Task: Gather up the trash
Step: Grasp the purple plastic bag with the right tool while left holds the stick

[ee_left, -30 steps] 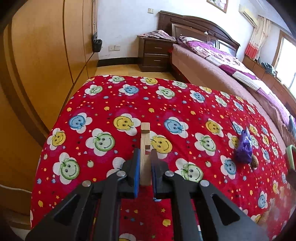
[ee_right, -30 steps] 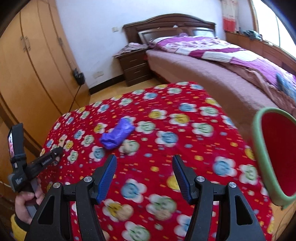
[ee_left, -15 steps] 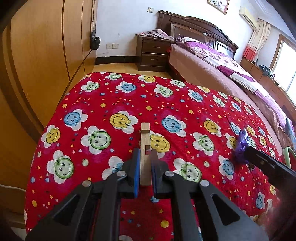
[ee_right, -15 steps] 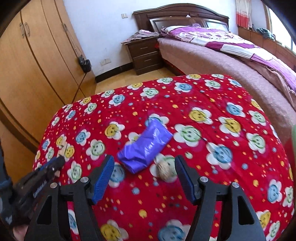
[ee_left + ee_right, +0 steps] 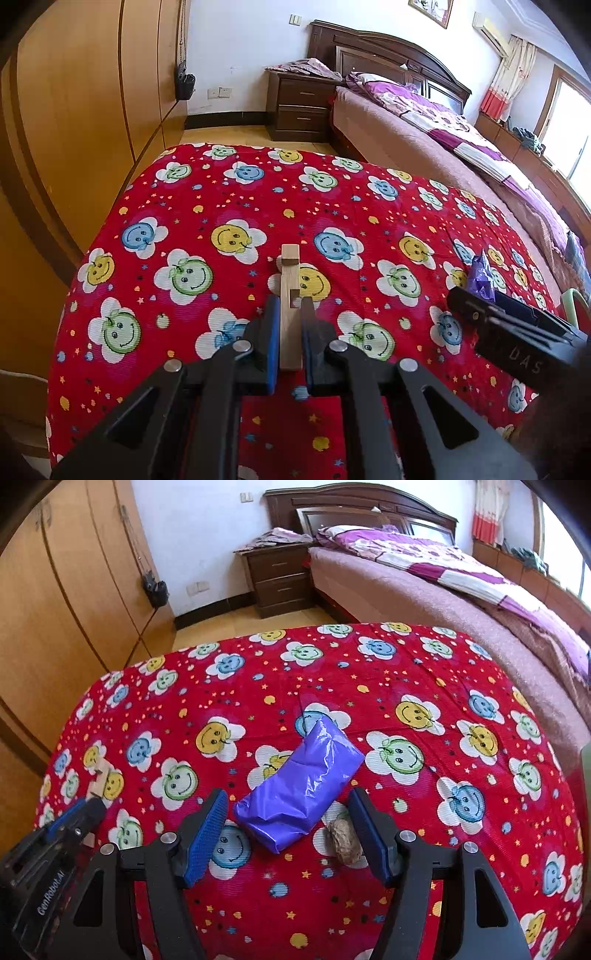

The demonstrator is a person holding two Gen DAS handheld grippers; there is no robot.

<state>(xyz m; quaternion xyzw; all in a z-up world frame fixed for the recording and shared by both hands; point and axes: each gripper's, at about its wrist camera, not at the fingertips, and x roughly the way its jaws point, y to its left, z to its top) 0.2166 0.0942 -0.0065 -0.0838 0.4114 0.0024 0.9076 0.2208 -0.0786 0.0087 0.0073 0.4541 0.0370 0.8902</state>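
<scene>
Red smiley-flower cloth (image 5: 424, 672) beside bed (image 5: 424, 590); left jaws clenched on wooden piece (image 5: 290, 295), right jaws released.

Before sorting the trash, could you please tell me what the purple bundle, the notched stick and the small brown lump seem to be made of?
Crinkled purple bundle: thin glossy plastic film, judging by its shiny creases. Pale notched stick: bare matte wood, probably, with square-cut edges. Small brown lump: wrinkled and dull, perhaps a nut shell or crumpled paper; unclear.

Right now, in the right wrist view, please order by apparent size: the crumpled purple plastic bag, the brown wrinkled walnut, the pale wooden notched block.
1. Crumpled purple plastic bag, clearly largest.
2. and 3. Brown wrinkled walnut and pale wooden notched block: unsure. The block is partly hidden in the left gripper.
</scene>
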